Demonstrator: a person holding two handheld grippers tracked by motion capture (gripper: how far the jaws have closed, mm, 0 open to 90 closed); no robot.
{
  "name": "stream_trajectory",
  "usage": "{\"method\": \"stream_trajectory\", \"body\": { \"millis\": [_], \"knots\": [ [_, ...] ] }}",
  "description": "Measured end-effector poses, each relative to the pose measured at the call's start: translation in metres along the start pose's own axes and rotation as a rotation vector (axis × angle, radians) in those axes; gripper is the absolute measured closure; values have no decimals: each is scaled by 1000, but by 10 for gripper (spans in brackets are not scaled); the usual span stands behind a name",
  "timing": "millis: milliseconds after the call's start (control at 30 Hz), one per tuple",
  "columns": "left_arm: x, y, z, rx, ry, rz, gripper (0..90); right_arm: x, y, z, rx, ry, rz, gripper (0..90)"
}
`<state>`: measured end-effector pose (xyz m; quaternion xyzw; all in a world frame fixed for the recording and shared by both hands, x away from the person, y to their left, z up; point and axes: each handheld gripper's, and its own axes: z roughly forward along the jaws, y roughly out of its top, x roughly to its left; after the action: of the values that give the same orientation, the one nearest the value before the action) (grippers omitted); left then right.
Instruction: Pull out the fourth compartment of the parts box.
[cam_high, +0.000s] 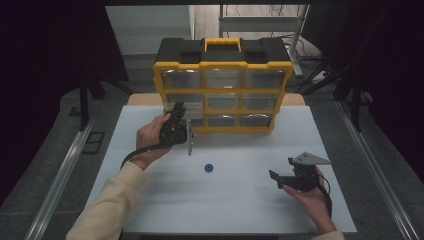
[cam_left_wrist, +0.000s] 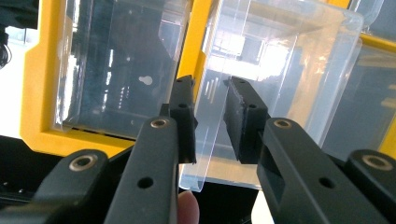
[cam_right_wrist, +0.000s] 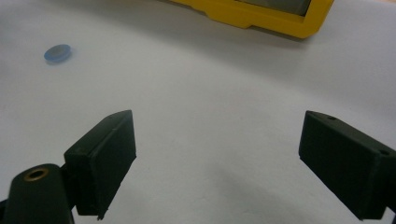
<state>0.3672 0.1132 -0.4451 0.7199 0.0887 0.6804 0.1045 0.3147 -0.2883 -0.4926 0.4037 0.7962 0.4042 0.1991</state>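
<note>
From above, a yellow and black drawer cabinet (cam_high: 223, 85) stands at the far side of the white worktop (cam_high: 150, 200). The left tongs (cam_high: 176, 122) reach its bottom-left clear drawer (cam_high: 190, 140), which is pulled out. A small blue disc (cam_high: 208, 167) lies mid-worktop.

In the left gripper view, the left tongs (cam_left_wrist: 210, 119) straddle the drawer's (cam_left_wrist: 280, 70) clear wall, not yet pinching it.

In the right gripper view, the right tongs (cam_right_wrist: 217, 163) gape wide over bare worktop, the disc (cam_right_wrist: 58, 52) well apart.

Yellow, black and clear on white.
You have a yellow-framed organizer (cam_high: 223, 90) with a black top, a yellow handle and clear drawers (cam_left_wrist: 261, 79), a white tabletop (cam_high: 235, 200), a small blue disc (cam_high: 208, 167), black fingers (cam_right_wrist: 102, 158) and a cream sleeve (cam_high: 107, 205) at lower left.
</note>
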Motion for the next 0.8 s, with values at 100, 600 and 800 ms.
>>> {"method": "stream_trajectory", "body": {
  "millis": [100, 600, 800],
  "knots": [
    [0, 0, -2, 0, -1, 0, 743, 0, 0, 0, -2, -1, 0, 115],
    [-2, -2, -11, -22, 1, -8, 743, 0, 0, 0, -6, -3, 2, 115],
    [-2, -2, -14, -24, 3, -9, 743, 0, 0, -1, -8, -5, 2, 115]
  ]
}}
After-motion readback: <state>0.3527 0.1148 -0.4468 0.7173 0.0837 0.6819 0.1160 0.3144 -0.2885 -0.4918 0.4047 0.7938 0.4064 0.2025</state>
